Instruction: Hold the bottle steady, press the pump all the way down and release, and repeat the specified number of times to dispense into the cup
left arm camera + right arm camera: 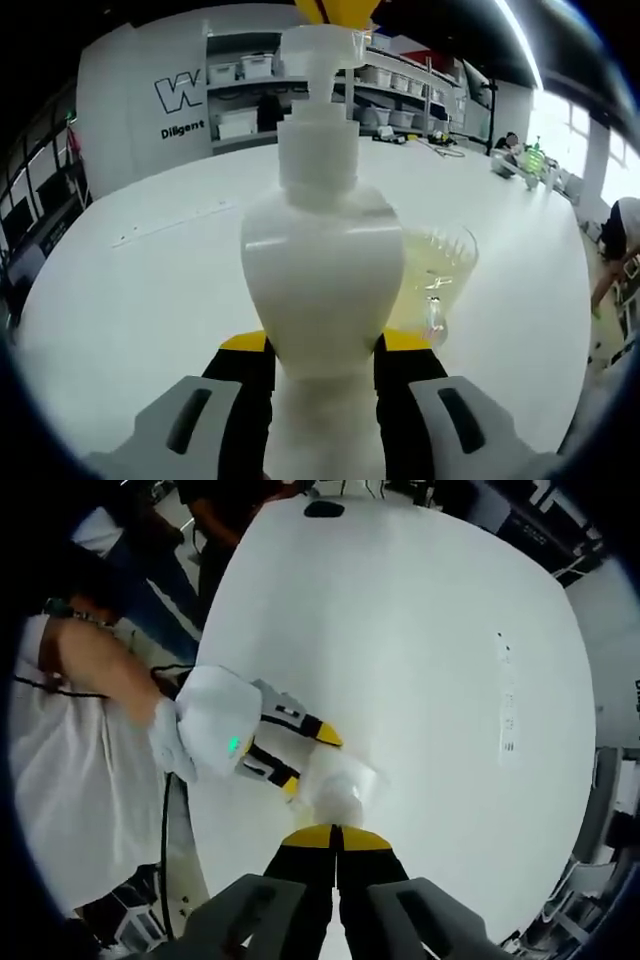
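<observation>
Clamped by the left gripper (322, 370), the bottle (320, 270) stands steady, right gripper (337, 832) fingers closed atop its pump (322, 45); cup (435, 270) beside it already holds liquid, so pressing seems underway.

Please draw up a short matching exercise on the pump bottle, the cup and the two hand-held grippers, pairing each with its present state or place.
Things:
1. white pump bottle
2. clear cup
3. left hand-held gripper
4. right hand-held gripper

States or places:
A. jaws together, above the pump top
B. holds yellowish liquid, beside the bottle
C. clamped on the bottle's lower body
D. upright on the white table, gripped from both sides

Pairs: 1-D, 2-B, 3-C, 4-A
</observation>
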`<state>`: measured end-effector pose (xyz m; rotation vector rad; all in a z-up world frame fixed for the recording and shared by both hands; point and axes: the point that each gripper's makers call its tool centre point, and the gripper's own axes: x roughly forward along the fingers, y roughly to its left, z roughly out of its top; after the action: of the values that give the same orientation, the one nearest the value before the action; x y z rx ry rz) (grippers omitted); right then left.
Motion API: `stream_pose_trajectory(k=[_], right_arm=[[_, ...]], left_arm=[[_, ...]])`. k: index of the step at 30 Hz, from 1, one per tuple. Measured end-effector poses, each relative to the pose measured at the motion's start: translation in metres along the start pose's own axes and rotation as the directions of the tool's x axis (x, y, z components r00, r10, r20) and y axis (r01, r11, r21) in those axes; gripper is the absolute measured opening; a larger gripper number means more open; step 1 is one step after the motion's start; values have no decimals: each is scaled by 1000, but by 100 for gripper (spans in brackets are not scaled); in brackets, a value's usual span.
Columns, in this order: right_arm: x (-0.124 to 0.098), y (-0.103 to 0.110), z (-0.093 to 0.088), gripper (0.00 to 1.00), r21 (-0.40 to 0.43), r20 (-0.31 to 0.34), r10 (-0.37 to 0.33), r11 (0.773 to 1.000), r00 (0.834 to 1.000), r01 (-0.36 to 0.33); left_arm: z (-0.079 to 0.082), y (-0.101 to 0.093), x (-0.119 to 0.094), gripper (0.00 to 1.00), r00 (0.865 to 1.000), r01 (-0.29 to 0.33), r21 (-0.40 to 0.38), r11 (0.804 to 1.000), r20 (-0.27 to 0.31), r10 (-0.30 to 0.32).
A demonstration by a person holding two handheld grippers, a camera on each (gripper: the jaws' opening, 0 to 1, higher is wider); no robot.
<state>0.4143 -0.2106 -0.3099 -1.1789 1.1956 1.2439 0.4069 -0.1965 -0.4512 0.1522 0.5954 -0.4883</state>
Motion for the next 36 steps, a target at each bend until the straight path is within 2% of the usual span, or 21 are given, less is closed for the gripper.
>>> stream_pose_trajectory(k=[1,5,13,23,36], right_arm=[[0,0,-2,0,17,-3,-3,1000,1000,3],[0,-1,0,0,-5,-5,-12,1000,1000,12],[0,-2,0,0,6,-8,-20,1000,1000,20],[0,-6,3,0,-9,19,-29,1000,999,29],[-2,8,1,0,-8,55,-52,999,997,53]], left_arm=[[0,0,0,37,1000,0,-3,1000,0,0],[-1,0,0,37,1000,1,0,1000,-3,-1],[-2,1,0,37,1000,-3,2,1000,-6,3],[-3,1,0,37,1000,-3,3,1000,-10,3],[-5,1,-1,37,1000,-4,1,1000,-13,4]])
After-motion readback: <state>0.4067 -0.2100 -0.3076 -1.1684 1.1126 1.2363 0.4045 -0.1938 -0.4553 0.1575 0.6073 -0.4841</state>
